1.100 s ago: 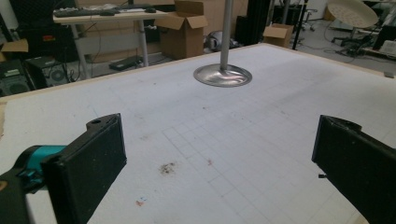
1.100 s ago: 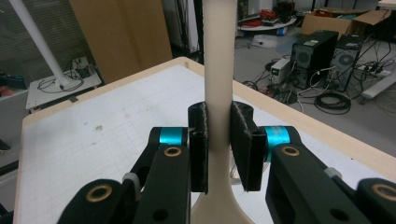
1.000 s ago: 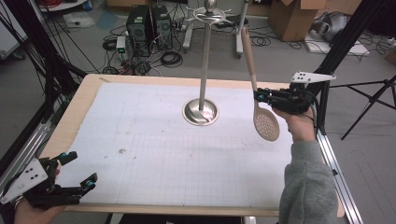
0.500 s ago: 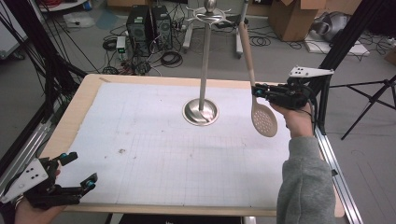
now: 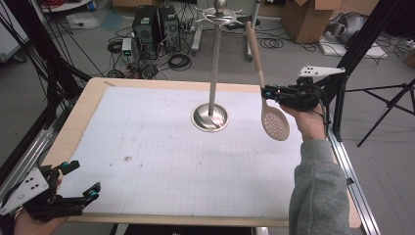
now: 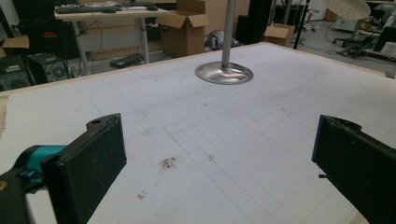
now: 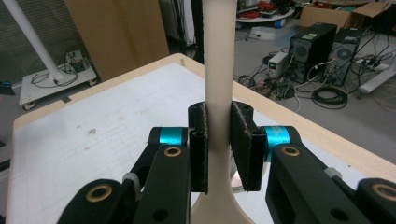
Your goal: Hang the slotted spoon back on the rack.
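Closest to the person, the left gripper (image 5: pixel 80 190) sat low at the near left corner of the table (image 5: pixel 83 110). A hand (image 5: pixel 29 223) held it from behind. Its two black jaws were spread wide apart, and nothing was between them. In the left gripper view, the white mat (image 6: pixel 261 121) lay under the jaws, with thin grid lines on it. A small brown spot (image 6: pixel 168 162) marked the mat just ahead of the jaws.

A bit farther in, on the right, a grey sleeve (image 5: pixel 313 191) reached up over the table's right edge. The hand at its end held the right gripper (image 5: pixel 267 92) up in the air. This gripper's jaws were squeezed tight on the handle of a spoon with holes (image 5: pixel 274 120). In the right gripper view, the pale handle ran straight up between the two black pads (image 7: pixel 243 140). The round bowl of the spoon hung down below the gripper, above the mat. The long handle leaned up and a little to the left.

Near the middle of the mat stood a shiny metal stand (image 5: pixel 210 116) with a round base and a tall thin pole. The top of the pole had small arms, maybe hooks, but they were hard to make out. The spoon was just beside the pole and seemed not to touch it.

Behind the table, on the floor, were black computer boxes (image 5: pixel 155 27), lots of cables, and brown cardboard boxes (image 5: pixel 306 17).
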Demonstrator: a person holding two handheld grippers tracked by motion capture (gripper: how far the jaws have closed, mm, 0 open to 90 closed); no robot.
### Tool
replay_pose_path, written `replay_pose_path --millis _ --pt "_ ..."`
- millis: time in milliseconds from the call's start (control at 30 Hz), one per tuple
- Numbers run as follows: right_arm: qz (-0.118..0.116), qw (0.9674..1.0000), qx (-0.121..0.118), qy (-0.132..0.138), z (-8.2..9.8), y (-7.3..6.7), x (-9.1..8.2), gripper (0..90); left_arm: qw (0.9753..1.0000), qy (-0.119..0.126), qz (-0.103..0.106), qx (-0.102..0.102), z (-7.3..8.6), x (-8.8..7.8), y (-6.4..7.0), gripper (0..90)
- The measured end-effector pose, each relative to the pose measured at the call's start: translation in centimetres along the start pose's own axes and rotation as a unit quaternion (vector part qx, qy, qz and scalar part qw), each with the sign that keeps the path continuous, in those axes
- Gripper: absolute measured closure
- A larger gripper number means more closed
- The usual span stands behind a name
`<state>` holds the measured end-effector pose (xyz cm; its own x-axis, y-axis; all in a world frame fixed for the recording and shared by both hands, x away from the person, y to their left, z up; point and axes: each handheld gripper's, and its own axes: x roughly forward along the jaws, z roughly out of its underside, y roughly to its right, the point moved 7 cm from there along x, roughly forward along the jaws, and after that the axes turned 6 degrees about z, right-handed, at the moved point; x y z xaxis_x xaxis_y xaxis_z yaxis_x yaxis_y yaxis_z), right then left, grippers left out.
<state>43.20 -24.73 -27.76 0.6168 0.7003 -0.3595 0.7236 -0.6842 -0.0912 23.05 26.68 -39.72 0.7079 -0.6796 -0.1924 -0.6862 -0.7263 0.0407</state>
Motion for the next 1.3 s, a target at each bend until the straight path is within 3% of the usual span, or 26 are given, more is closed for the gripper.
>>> replay_pose_path --millis 567,1300 --pt "0.004 1.0000 -0.005 0.001 -1.0 0.2 1.0 77.7 0.9995 -0.009 -0.027 -0.011 0.8 -0.9 -0.6 3.0" --pt "-0.005 0.9999 -0.002 -0.010 -0.8 -0.1 2.4 77.7 0.9995 -0.011 -0.028 -0.010 0.9 -1.1 -0.7 3.1"
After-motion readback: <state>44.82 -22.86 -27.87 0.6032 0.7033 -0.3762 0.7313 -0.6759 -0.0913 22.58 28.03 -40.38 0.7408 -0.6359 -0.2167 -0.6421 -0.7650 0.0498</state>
